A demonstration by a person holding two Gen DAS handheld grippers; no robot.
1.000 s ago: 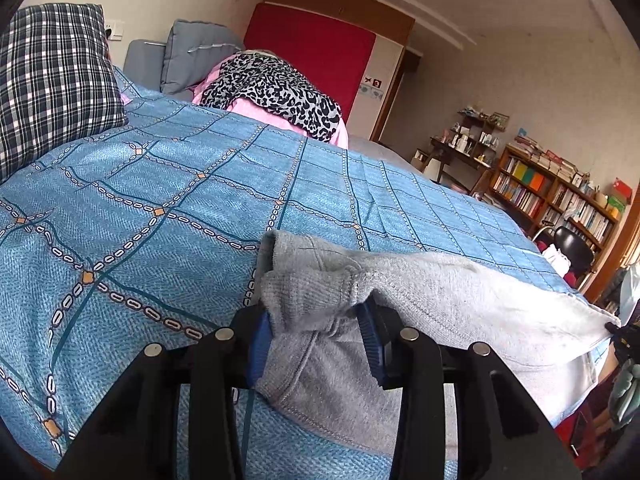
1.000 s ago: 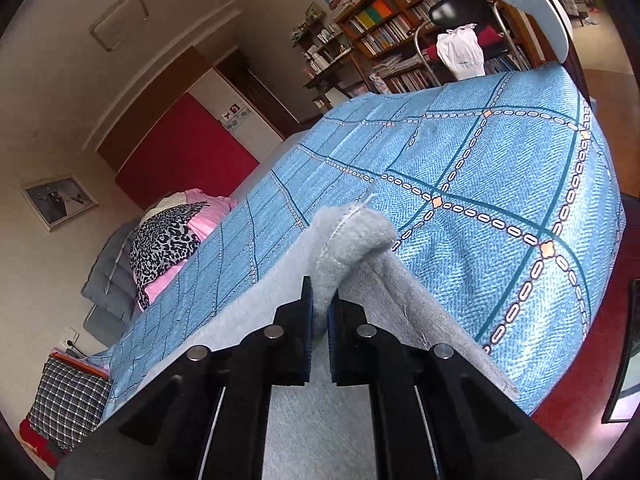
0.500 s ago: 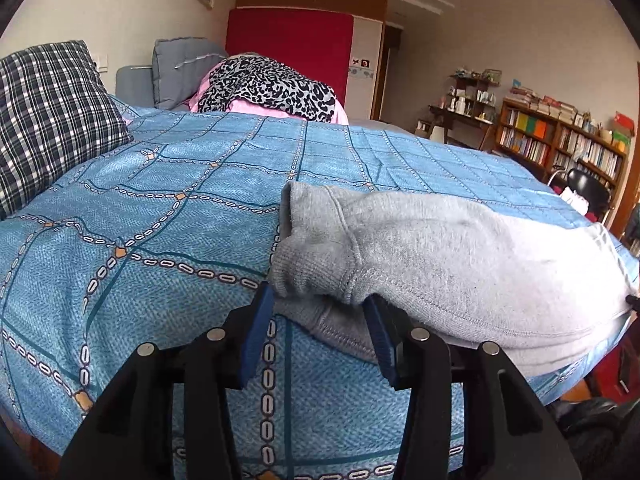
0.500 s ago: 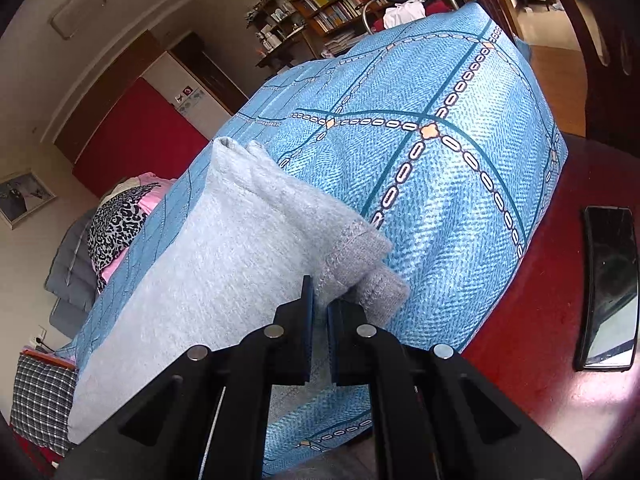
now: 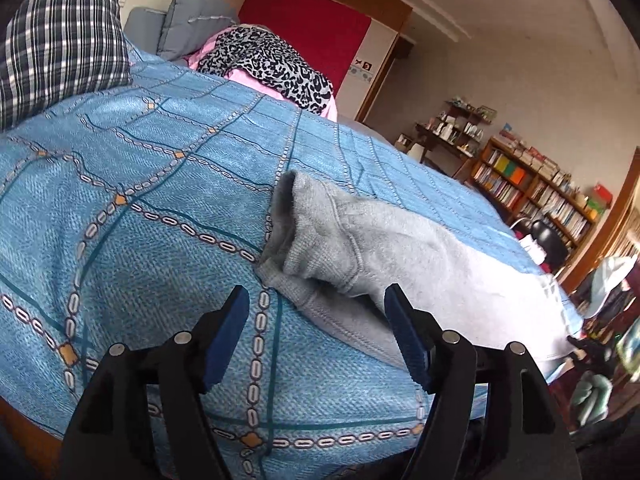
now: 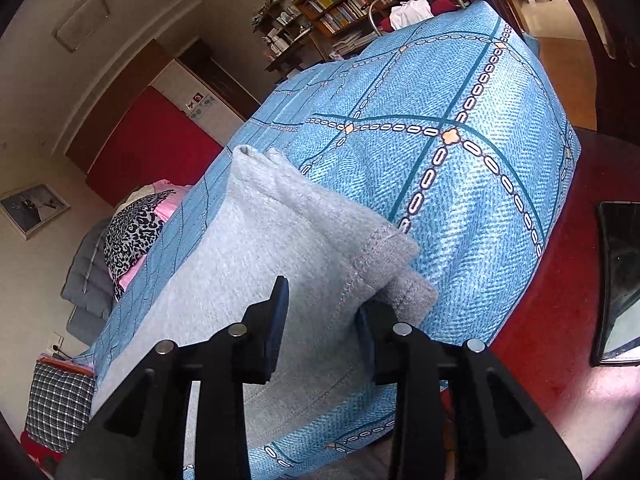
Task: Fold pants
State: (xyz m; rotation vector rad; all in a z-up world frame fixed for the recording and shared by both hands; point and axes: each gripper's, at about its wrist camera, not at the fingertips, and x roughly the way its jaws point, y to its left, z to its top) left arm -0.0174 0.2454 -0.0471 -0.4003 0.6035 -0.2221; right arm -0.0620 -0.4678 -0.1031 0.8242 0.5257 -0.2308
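- Blue patterned bedspread [image 5: 152,184], crossed by teal lines and white chain-link bands, covers the bed and fills most of both views; in the right wrist view its corner [image 6: 500,168] drops toward a dark red floor [image 6: 568,320].
- Grey sweatpants [image 5: 400,248] lie folded lengthwise along the near edge of the bedspread, one layer stacked on the other, stretching from one gripper to the other; in the right wrist view they run away as a long pale band [image 6: 248,264].
- Red wall panel [image 5: 312,32] stands behind the head of the bed, with a bookshelf [image 5: 532,184] against the far wall.
- Plaid pillow [image 5: 60,40] sits at the far-left corner of the bed, and a leopard-print cloth [image 5: 268,60] is heaped over something pink near the headboard.
- Left gripper [image 5: 316,316] has its blue-padded jaws spread wide, just short of the ribbed end of the pants; the right-hand pad sits at the fabric edge, and whether it touches cannot be told.
- Right gripper [image 6: 322,312] also has its jaws apart, straddling the stitched hem end of the pants, with nothing pinched between them.
- Dark flat phone-like slab [image 6: 618,280] lies at the right edge of the right wrist view.
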